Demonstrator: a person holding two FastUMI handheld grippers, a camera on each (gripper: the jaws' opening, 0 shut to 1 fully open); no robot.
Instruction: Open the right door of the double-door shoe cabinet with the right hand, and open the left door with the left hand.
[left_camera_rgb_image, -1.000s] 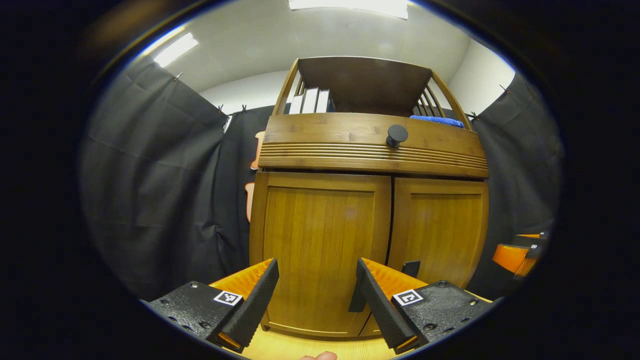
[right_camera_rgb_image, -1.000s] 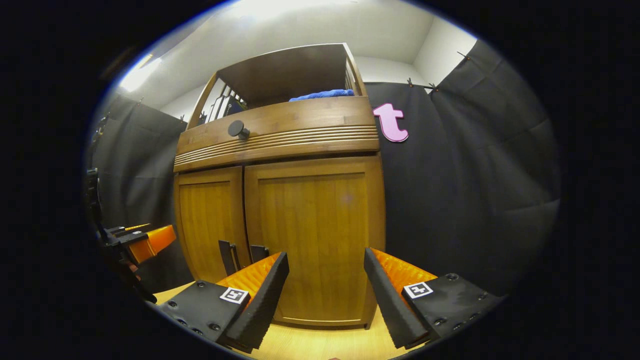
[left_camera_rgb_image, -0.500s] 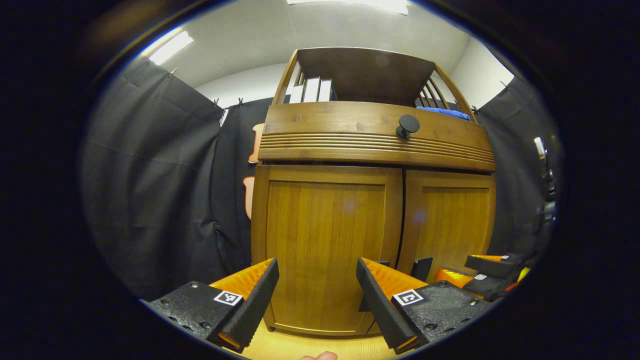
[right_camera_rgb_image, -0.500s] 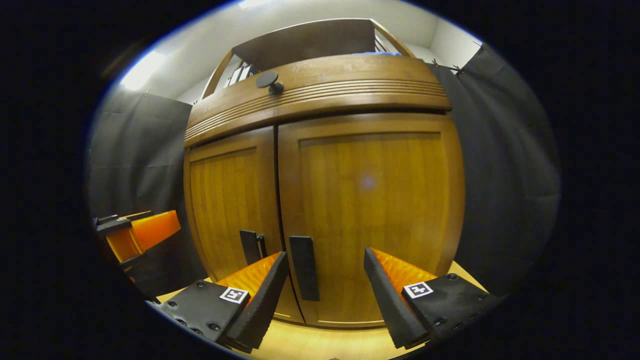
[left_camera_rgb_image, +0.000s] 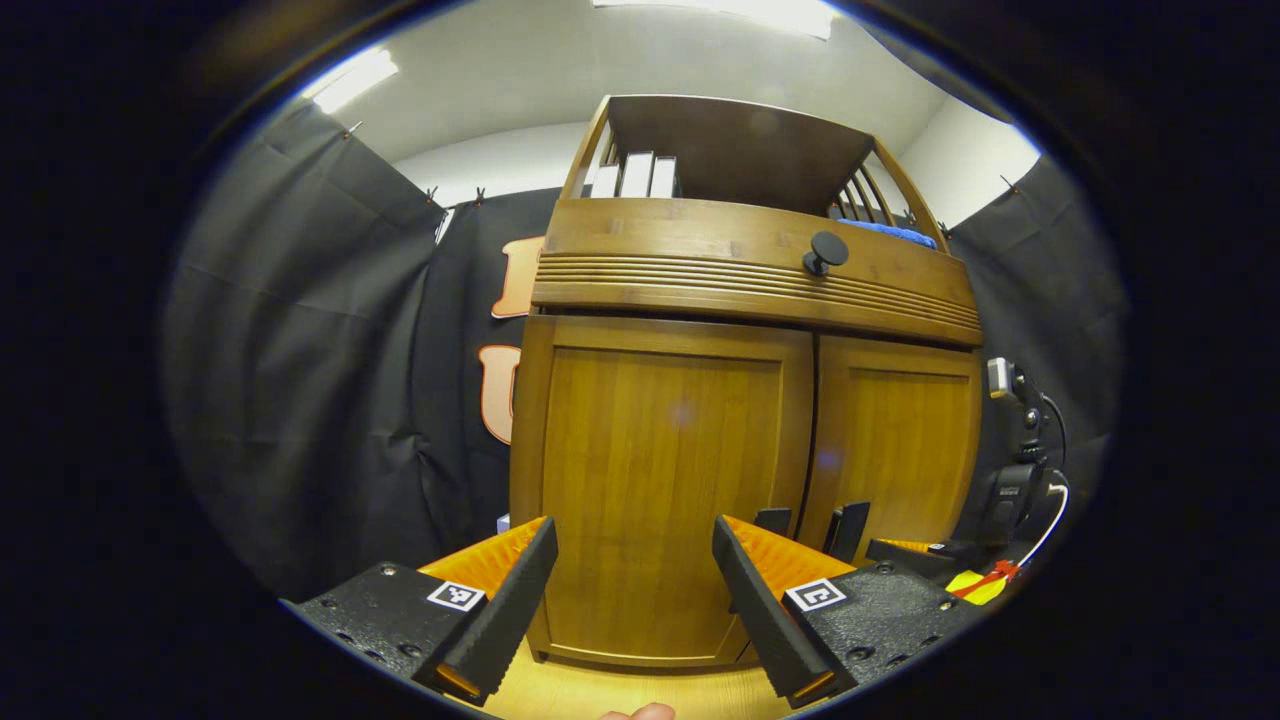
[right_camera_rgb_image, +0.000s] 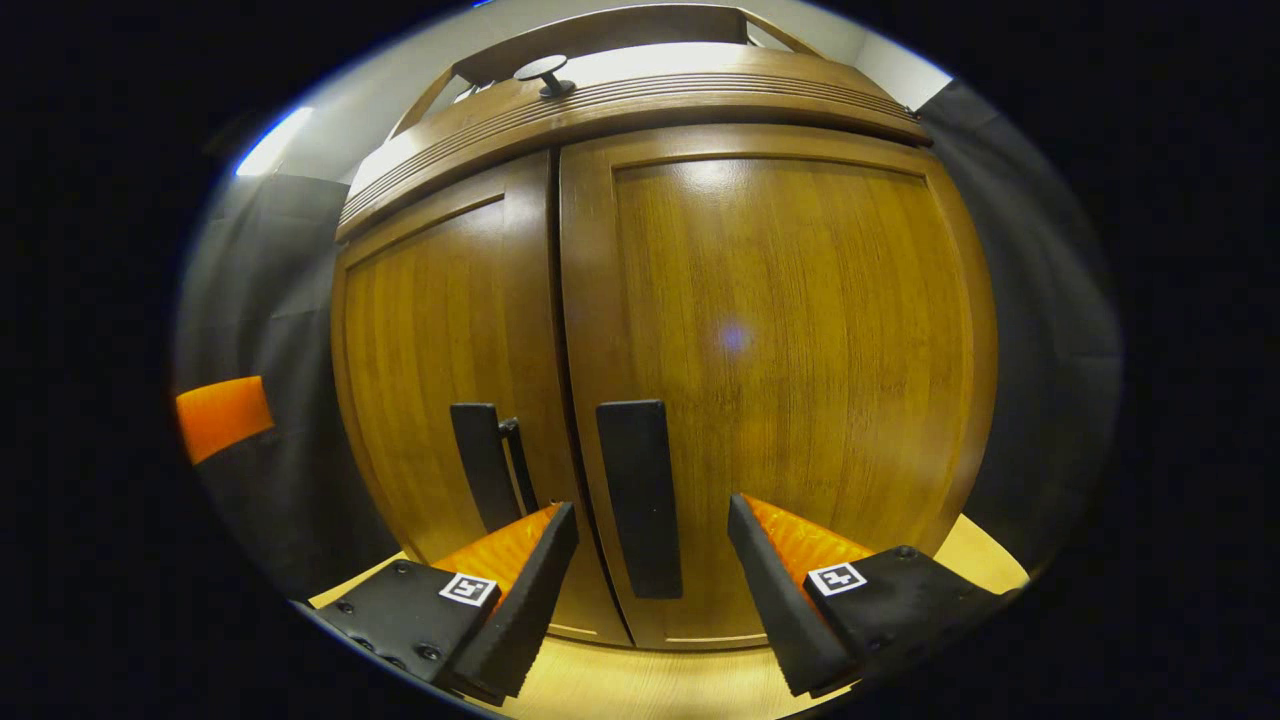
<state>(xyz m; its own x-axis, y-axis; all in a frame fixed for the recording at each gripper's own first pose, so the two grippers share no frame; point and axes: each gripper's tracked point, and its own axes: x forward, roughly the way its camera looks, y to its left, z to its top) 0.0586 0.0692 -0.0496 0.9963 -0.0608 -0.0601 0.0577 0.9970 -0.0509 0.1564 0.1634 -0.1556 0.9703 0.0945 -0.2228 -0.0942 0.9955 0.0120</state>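
Shoe cabinet (right_camera_rgb_image: 760, 330) doors both closed, right gripper (right_camera_rgb_image: 650, 590) wide open, empty, right door handle (right_camera_rgb_image: 640, 495) between its fingers untouched, left gripper (left_camera_rgb_image: 630, 600) wide open, empty, facing left door (left_camera_rgb_image: 650, 480)

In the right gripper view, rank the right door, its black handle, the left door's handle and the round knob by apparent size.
1. Right door.
2. Right door's handle.
3. Left door's handle, though it sits farther from the camera, so unsure.
4. Round knob.

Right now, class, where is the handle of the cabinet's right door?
In the right gripper view, the black right door handle stands upright low on the right door, just right of the seam between the doors, between the open right gripper fingers.
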